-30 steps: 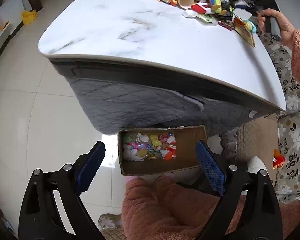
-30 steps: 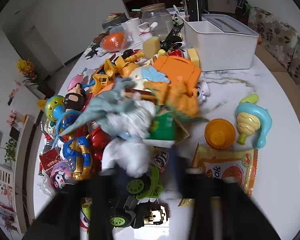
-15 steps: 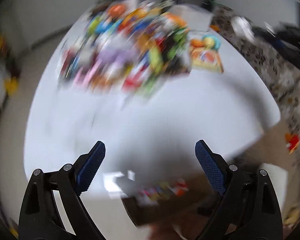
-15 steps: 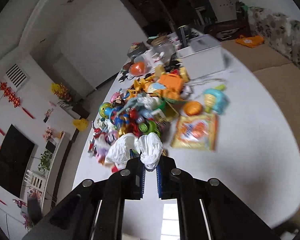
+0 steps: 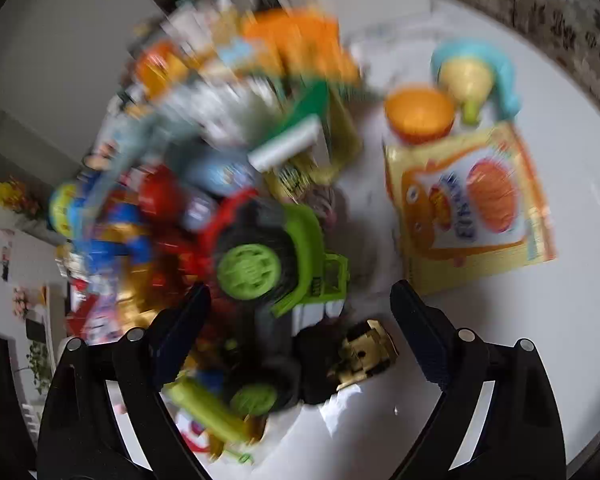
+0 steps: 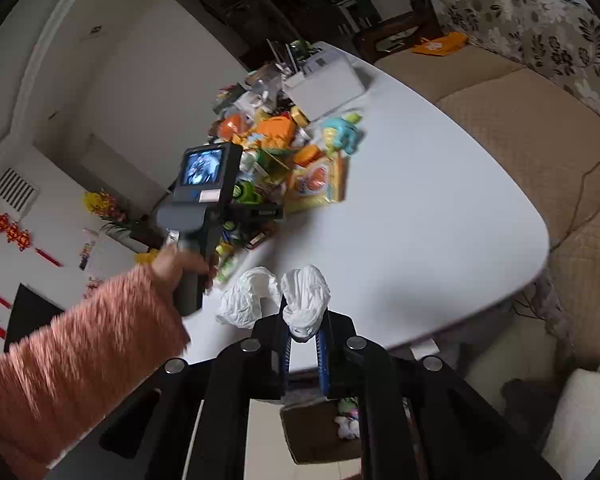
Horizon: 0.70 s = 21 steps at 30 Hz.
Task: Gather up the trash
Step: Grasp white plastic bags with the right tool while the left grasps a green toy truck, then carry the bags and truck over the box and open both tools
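Two tools | my right tool [image 6: 303,344] pinches a crumpled white tissue [image 6: 305,300], lifted off the surface [image 6: 420,240] for the cardboard box [image 6: 316,436] at 6 o'clock | left tool [image 5: 300,320] wide, empty, above the toy pile [image 5: 228,184] seeking more trash

Motion blur smears the toy pile [image 5: 204,168] (left wrist view); the cardboard box [image 6: 320,432] sits half hidden.
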{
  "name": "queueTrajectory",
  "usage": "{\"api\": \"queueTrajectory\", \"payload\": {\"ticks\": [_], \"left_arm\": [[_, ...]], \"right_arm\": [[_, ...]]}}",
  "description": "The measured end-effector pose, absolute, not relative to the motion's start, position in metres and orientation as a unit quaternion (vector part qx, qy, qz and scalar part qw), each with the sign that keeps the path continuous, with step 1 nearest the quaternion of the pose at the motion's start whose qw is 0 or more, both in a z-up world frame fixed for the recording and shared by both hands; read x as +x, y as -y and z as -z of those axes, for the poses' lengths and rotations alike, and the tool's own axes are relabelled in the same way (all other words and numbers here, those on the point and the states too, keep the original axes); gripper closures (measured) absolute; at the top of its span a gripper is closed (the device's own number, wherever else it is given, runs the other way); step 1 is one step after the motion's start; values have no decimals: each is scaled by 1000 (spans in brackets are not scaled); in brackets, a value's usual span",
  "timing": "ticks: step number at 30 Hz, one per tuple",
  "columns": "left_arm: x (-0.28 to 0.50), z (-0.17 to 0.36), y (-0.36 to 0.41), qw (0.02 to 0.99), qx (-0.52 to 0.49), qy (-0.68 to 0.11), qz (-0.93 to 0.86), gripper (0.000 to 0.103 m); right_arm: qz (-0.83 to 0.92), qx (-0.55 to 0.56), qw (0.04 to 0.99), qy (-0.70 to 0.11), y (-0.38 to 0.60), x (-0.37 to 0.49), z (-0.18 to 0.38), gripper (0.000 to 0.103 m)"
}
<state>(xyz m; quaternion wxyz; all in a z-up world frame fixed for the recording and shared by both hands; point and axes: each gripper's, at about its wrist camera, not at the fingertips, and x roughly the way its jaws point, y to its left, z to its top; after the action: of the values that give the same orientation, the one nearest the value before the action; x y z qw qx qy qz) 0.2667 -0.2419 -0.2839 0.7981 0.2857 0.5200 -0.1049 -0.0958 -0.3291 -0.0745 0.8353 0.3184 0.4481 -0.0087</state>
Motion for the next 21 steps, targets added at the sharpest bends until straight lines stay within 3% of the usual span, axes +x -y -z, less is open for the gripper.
{"api": "queueTrajectory", "payload": {"ticks": [1, 2, 4, 8, 17, 21], "left_arm": [[269, 287, 241, 801, 298, -512, 90, 27], [268, 286, 240, 807, 308, -497, 76, 46], [264, 275, 233, 815, 283, -498, 91, 53], [242, 244, 223, 832, 273, -465, 128, 53], [146, 123, 131, 868, 89, -408, 267, 53], [75, 116, 78, 859, 70, -407, 303, 53]], "right_arm": [[11, 320, 834, -450, 330, -98, 76, 91], [14, 319, 833, -451, 331, -100, 76, 91], [17, 316, 834, -453, 331, -102, 77, 91], [7, 321, 830, -456, 329, -92, 82, 91], [-53, 270, 838, -471, 289, -67, 69, 91], [-83, 219, 831, -504, 259, -67, 78, 91]]}}
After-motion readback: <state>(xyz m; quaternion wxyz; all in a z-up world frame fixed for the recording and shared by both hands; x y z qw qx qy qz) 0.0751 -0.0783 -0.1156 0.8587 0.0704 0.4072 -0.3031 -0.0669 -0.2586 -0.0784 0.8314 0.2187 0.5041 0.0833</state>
